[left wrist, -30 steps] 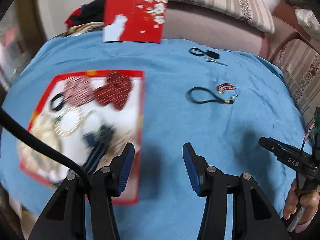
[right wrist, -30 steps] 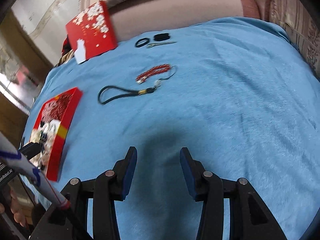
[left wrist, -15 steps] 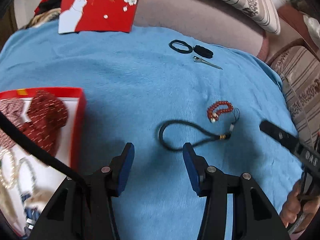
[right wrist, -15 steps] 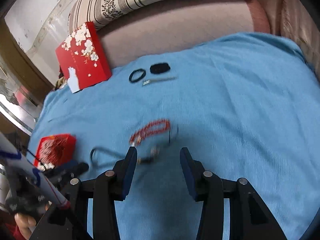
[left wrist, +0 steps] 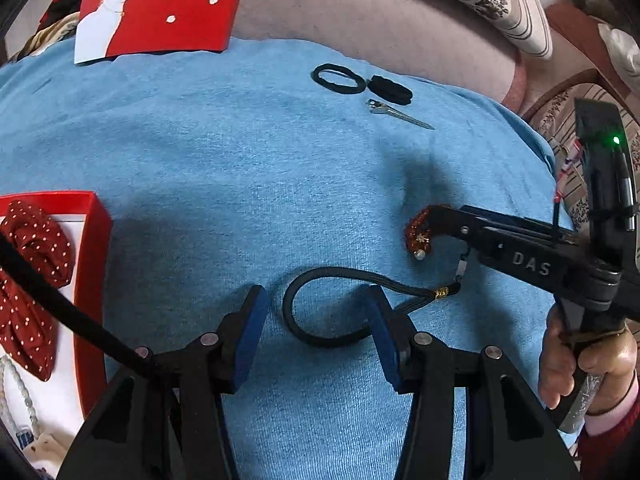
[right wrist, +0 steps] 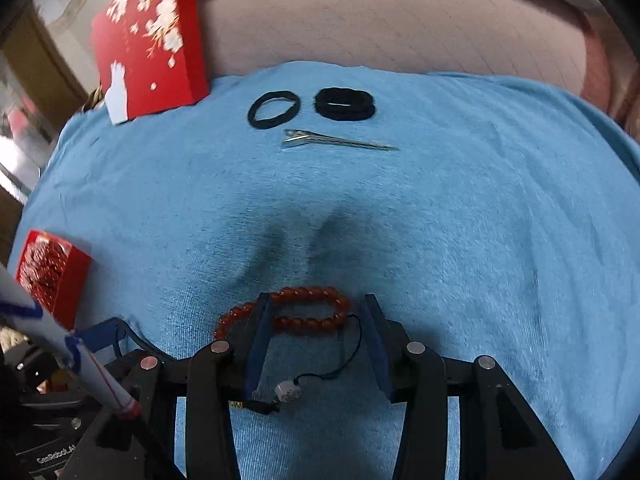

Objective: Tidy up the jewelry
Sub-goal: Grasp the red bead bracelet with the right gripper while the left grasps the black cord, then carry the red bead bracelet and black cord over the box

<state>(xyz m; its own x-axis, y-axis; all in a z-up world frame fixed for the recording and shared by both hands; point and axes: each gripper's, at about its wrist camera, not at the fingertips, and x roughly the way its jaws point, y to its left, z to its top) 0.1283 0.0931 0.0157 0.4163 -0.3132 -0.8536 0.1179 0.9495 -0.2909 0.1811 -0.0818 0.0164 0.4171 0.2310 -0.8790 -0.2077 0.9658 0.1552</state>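
Observation:
A red bead bracelet point(right wrist: 312, 308) lies on the blue cloth point(right wrist: 440, 220), tied by a thin black string with a white charm point(right wrist: 286, 392) to a black cord loop point(left wrist: 304, 308). My right gripper point(right wrist: 316, 316) straddles the bracelet. Its jaws are closing: the left finger crosses the beads and the right pad stands just clear of them. In the left wrist view its tip point(left wrist: 436, 216) sits over the bracelet point(left wrist: 416, 236). My left gripper point(left wrist: 316, 320) is open, low over the cloth, with the cord loop between its fingers.
A red tray point(left wrist: 94, 240) holding a red dotted scrunchie point(left wrist: 32, 248) lies at the left. Two black hair ties point(right wrist: 274, 109) point(right wrist: 345, 104) and a metal hair clip point(right wrist: 336, 142) lie at the back, beside a red lid point(right wrist: 148, 40). A hand point(left wrist: 580, 360) holds the right gripper.
My left gripper moved right from above the tray and down onto the cord loop. My right gripper came forward and down over the bead bracelet, and its jaws narrowed.

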